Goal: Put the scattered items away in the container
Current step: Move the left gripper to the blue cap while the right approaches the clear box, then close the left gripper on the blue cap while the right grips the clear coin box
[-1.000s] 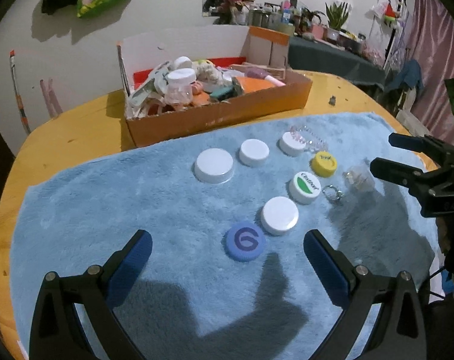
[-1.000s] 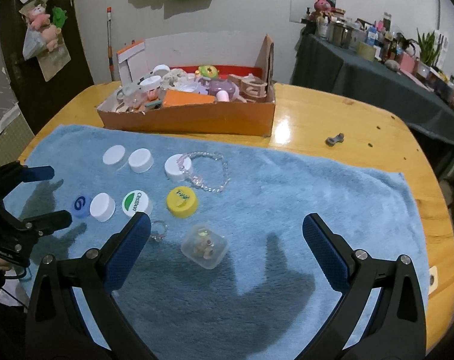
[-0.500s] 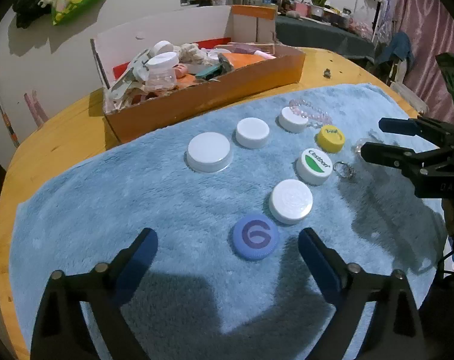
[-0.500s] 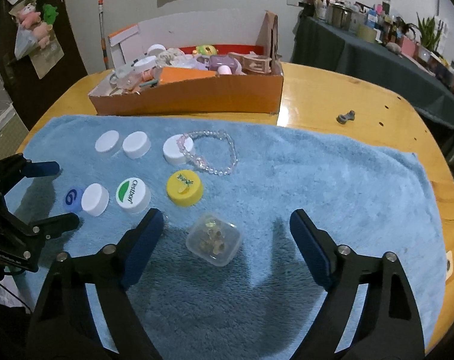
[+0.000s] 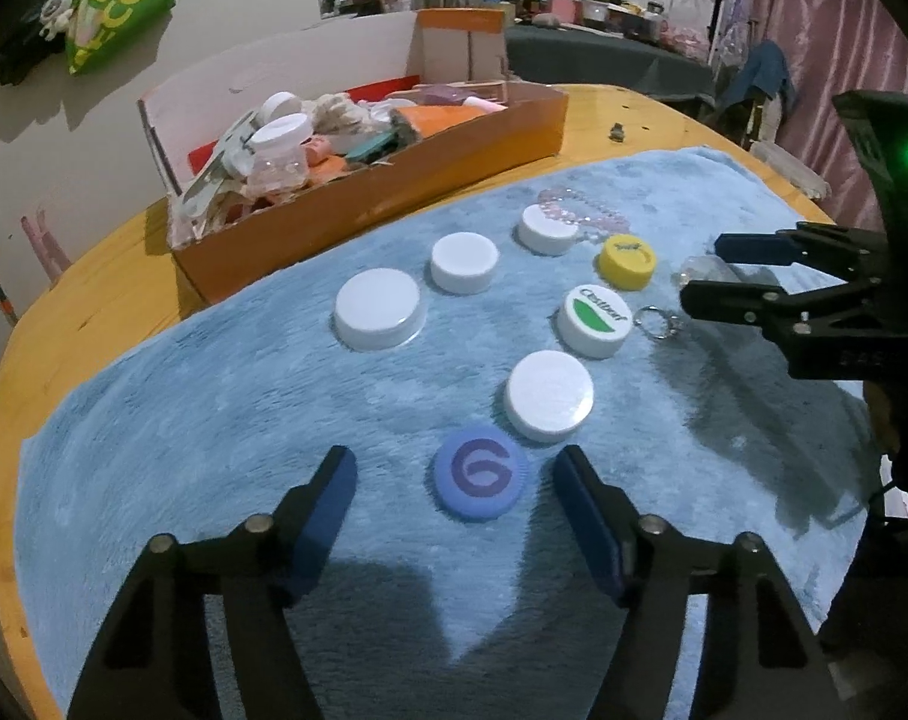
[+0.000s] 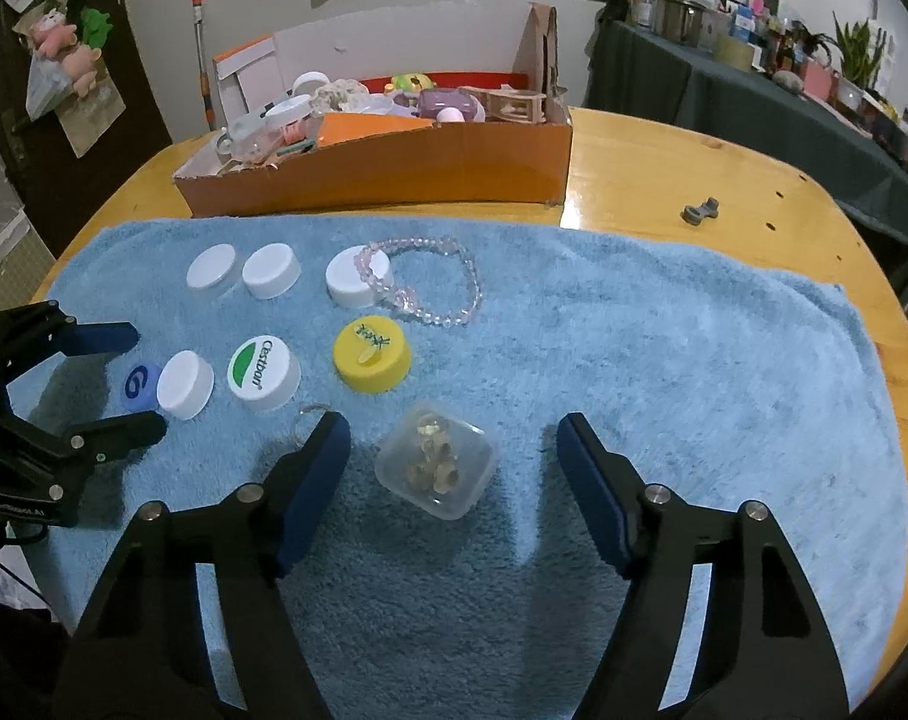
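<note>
Left claw: spread, jaws lately closing, blue cap bracketed between them on the blue towel, untouched; right claw: spread, likewise closing, clear case between the pads, not yet pinched. Risk: the low blue cap may be missed or pushed into the pile; the white cap just beside it may be nudged; the slick case may squirt free. Nearby: key ring by the right claw's left finger; crowded cardboard box well apart on the bench.
</note>
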